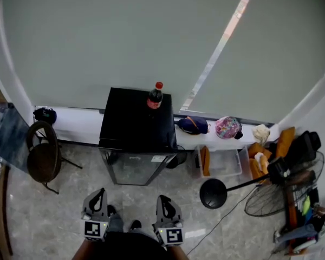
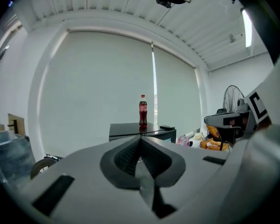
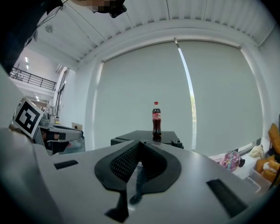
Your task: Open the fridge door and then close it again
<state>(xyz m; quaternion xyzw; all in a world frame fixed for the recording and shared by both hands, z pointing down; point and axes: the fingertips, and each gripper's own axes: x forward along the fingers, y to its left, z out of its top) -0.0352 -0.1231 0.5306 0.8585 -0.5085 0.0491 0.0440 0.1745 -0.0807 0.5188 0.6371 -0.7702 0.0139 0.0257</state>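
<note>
- Chair (image 1: 43, 155) stands at the left, well apart from the fridge and out of the door's way.
- The left gripper (image 1: 99, 195) is held near the person's body, short of the fridge, with its jaws pressed together on nothing.
- The fridge (image 1: 136, 128) stands in the middle against the far ledge. Its glass door (image 1: 134, 168) faces the person and looks flush shut, which fits a door yet to be opened as well as one closed again.
- A bottle (image 1: 155, 96) stands upright on the fridge's top, toward the far right. A hard tug or a slam could rock the fridge and topple it.
- The right gripper (image 1: 163, 200), also near the body, has its jaws together and holds nothing. Shut jaws could slip off the door's edge.
- A fan's round base (image 1: 213, 193) sits on the floor just right of the fridge. A wide-swung door might strike it, though the hinge side cannot be told.
</note>
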